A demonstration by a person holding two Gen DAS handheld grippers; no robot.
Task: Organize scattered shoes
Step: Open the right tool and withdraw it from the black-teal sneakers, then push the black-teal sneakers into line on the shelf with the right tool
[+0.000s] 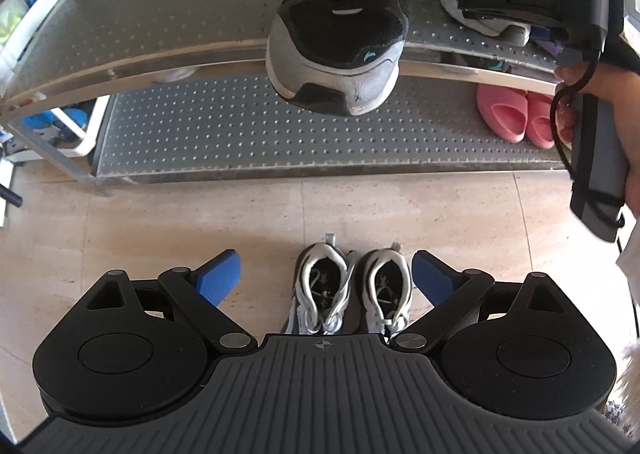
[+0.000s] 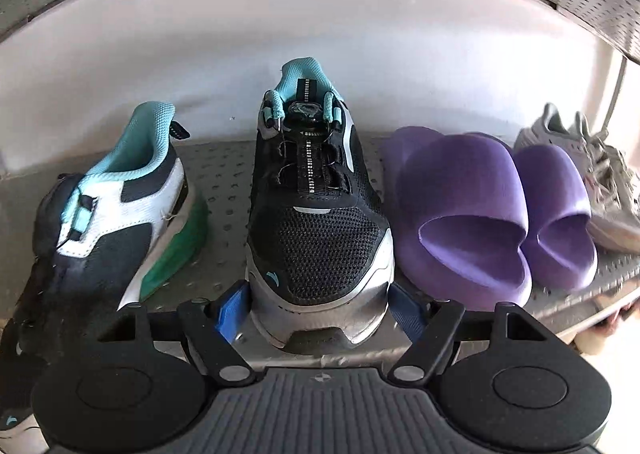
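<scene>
A pair of white and grey sneakers (image 1: 352,286) stands side by side on the tiled floor. My left gripper (image 1: 326,266) hangs open above them, one blue pad on each side, touching neither. On the upper shelf (image 1: 160,6) a black sneaker with teal trim (image 2: 316,214) stands toe towards me. My right gripper (image 2: 318,310) is shut on its toe, with the blue pads against both sides. Its mate (image 2: 108,206) leans on its side to the left, and its toe (image 1: 340,54) hangs over the shelf's front edge.
Purple slippers (image 2: 480,214) and a grey sneaker (image 2: 600,182) fill the upper shelf to the right. Pink slippers (image 1: 516,114) sit at the right of the lower shelf (image 1: 260,134). A person's hand (image 1: 616,94) holds the right gripper's handle. A white frame (image 1: 60,126) stands left of the rack.
</scene>
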